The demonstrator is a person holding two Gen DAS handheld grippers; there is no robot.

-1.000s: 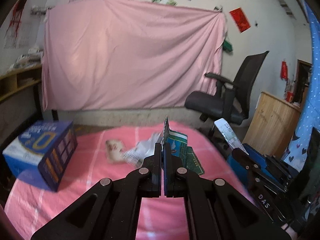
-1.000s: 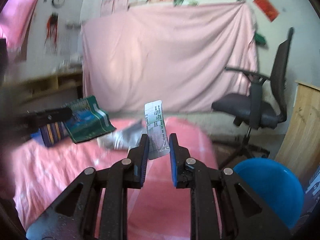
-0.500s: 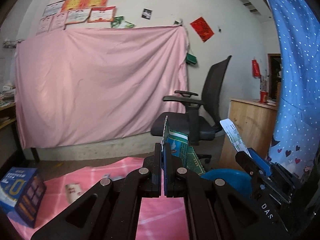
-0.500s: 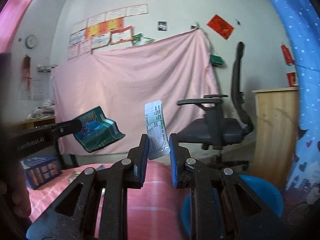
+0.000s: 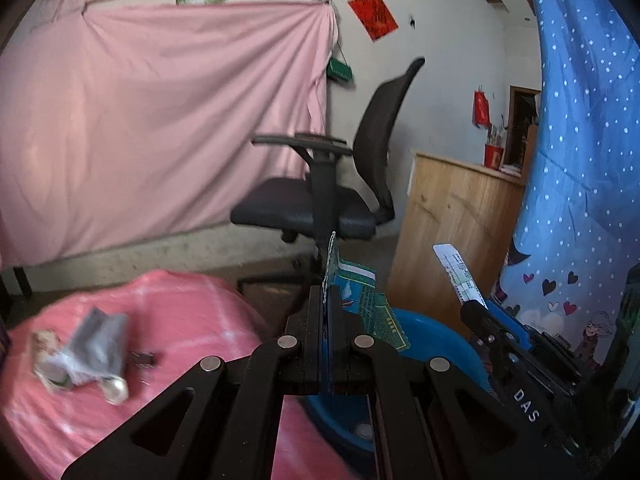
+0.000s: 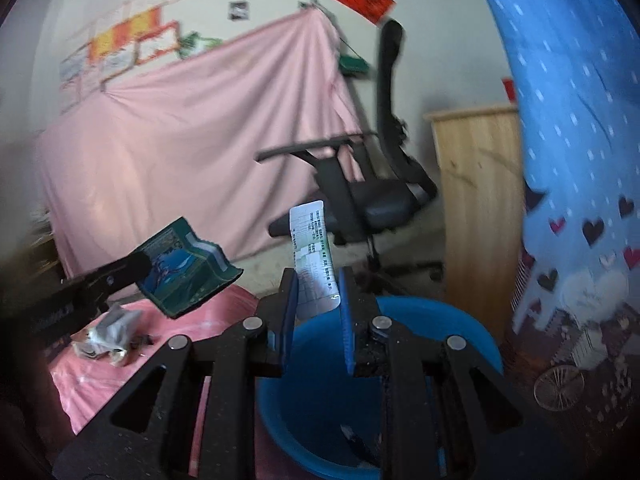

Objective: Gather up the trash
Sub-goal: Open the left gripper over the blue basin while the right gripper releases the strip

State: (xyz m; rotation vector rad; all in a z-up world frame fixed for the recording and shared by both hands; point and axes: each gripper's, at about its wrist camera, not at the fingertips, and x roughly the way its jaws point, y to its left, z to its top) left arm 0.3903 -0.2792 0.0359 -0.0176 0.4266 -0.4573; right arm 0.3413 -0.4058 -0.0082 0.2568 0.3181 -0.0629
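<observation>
My left gripper (image 5: 330,300) is shut on a green and blue wrapper (image 5: 360,300), held above the rim of a blue bucket (image 5: 432,344). The wrapper also shows in the right wrist view (image 6: 186,266). My right gripper (image 6: 318,300) holds a white printed slip (image 6: 316,256) upright between its pads, over the blue bucket (image 6: 420,320). The jaws stand a little apart with the slip against the right pad. The slip also shows in the left wrist view (image 5: 460,276). A crumpled grey wrapper (image 5: 88,356) lies on the pink table (image 5: 180,320).
A black office chair (image 5: 328,188) stands behind the bucket. A wooden cabinet (image 5: 456,216) is to its right. A blue spotted curtain (image 5: 580,160) hangs at the far right. A pink sheet (image 5: 160,120) covers the back wall.
Both grippers have swung right and tilted down from the pink table to over the blue bucket, still carrying the wrapper and the slip. The blue box has left the view.
</observation>
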